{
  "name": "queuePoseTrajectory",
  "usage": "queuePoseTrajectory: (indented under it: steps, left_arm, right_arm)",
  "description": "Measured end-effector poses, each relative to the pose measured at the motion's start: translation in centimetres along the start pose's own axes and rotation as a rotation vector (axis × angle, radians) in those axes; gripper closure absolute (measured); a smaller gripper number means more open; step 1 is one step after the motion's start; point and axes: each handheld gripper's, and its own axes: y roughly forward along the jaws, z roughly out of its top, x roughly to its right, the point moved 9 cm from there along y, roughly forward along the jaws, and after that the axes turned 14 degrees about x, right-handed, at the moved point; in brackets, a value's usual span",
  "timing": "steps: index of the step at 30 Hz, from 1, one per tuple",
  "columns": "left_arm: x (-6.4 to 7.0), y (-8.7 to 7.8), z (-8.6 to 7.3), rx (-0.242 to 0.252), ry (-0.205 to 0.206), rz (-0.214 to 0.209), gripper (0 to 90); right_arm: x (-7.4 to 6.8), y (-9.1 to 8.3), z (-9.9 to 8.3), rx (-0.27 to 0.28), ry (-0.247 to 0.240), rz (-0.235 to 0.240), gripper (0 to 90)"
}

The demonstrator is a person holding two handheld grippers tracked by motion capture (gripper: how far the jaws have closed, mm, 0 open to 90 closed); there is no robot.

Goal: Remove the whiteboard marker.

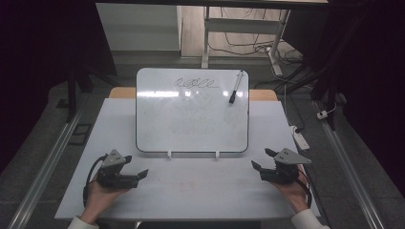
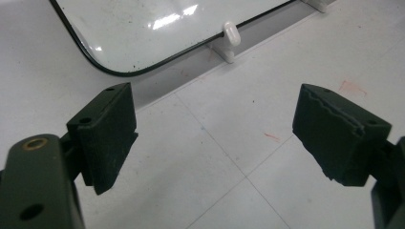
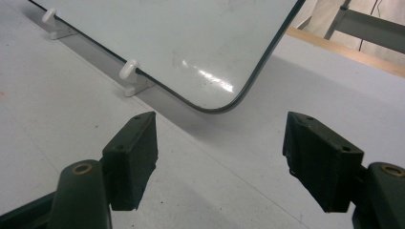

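Note:
A white whiteboard (image 1: 191, 112) stands tilted on two small white feet at the middle of the table, with a black scribble (image 1: 196, 84) near its top. A marker (image 1: 235, 87) clings to its upper right corner. My left gripper (image 1: 135, 168) rests open near the front left of the table, nothing between its jaws. My right gripper (image 1: 263, 159) rests open at the front right, also holding nothing. The left gripper view has the board's lower corner (image 2: 110, 67) and one foot (image 2: 230, 36) beyond the jaws. The right gripper view has the board's other lower corner (image 3: 224, 102) and a foot (image 3: 129, 71).
The table top (image 1: 191, 191) is white with faint red marks (image 1: 187, 187). A wooden edge (image 1: 262, 94) peeks out behind the board. Desk legs and cables (image 1: 248, 45) stand on the floor beyond. A power strip (image 1: 301, 139) lies off the right edge.

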Motion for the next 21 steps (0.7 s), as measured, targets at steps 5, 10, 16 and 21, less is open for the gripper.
queuePoseTrajectory:
  steps: [5,10,16,21]
  left_arm:
    - [0.0,0.2,0.0,-0.009,0.003,-0.006,16.2]
    - [-0.2,0.5,0.0,-0.020,0.020,0.006,16.4]
    - [-0.2,0.8,-0.2,-0.032,0.035,-0.002,16.8]
    - [-0.1,1.0,-0.4,-0.041,0.058,-0.016,16.8]
  right_arm:
    - [-0.2,0.0,0.2,0.002,-0.006,-0.006,29.1]
    - [-0.2,0.1,0.2,0.000,0.015,-0.004,30.0]
    - [-0.2,0.4,2.8,0.023,0.065,-0.054,30.4]
    - [0.4,2.2,6.2,0.038,0.123,-0.105,28.7]
